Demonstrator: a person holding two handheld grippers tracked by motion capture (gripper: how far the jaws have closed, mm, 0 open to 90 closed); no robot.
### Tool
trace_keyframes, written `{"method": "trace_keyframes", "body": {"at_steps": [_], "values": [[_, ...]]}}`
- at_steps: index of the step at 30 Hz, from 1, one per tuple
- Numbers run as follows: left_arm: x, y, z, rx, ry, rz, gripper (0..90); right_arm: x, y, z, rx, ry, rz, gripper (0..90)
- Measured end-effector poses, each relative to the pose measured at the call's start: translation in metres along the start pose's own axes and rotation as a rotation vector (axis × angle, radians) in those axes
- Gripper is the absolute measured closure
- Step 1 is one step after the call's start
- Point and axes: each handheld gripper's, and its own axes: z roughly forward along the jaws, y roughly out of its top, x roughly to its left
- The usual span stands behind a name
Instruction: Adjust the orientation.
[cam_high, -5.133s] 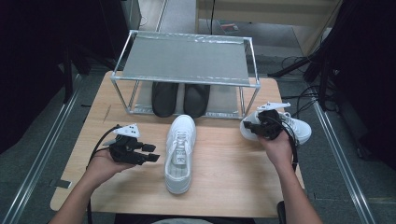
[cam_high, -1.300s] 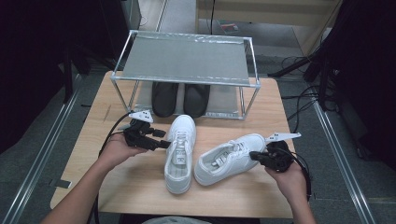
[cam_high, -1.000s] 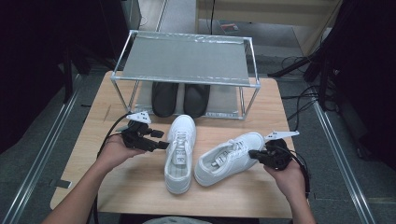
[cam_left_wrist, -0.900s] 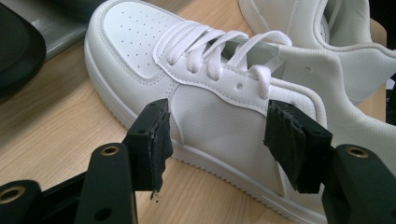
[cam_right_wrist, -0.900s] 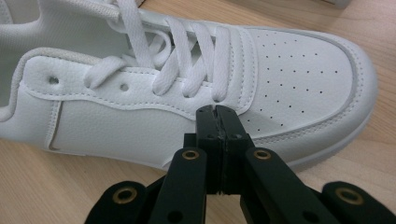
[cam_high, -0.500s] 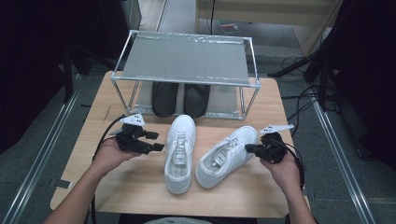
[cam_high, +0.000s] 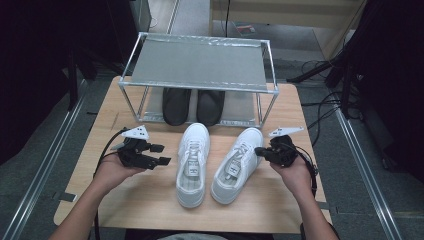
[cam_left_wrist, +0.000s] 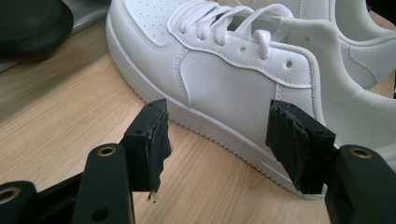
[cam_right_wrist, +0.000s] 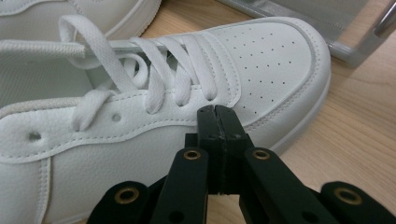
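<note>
Two white sneakers lie side by side on the wooden table, toes toward the rack: the left one (cam_high: 192, 162) (cam_left_wrist: 224, 70) and the right one (cam_high: 237, 165) (cam_right_wrist: 140, 130). My left gripper (cam_high: 162, 154) (cam_left_wrist: 219, 140) is open just left of the left sneaker, its pads apart from the sneaker's side. My right gripper (cam_high: 257, 150) (cam_right_wrist: 217, 114) is shut with nothing between its pads. Its tip rests against the outer side of the right sneaker, below the laces.
A metal shoe rack (cam_high: 200, 62) stands at the back of the table, and a pair of black shoes (cam_high: 192, 106) sits on its lower level. The right sneaker's toe lies close to the rack's front right leg (cam_high: 260, 112). Bare wood lies at the front corners.
The right sneaker has swung from slanting to almost parallel with the left one, its toe now near the rack. My right gripper moved with it toward the rack; the left gripper drew slightly left.
</note>
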Motion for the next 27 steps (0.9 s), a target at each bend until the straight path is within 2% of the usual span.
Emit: {"method": "trace_keyframes", "body": {"at_steps": [10,20,27], "values": [[-0.002,-0.005,-0.003,0.000,0.014,-0.006,39.4,0.000,0.005,0.011,-0.039,0.032,0.012,90.0],[-0.003,-0.005,-0.002,-0.011,0.019,0.002,39.4,0.010,0.020,0.027,-0.044,0.028,-0.013,90.0],[-0.004,-0.004,-0.001,-0.010,0.013,0.002,39.4,0.014,0.025,0.032,-0.044,0.028,-0.016,90.0]]}}
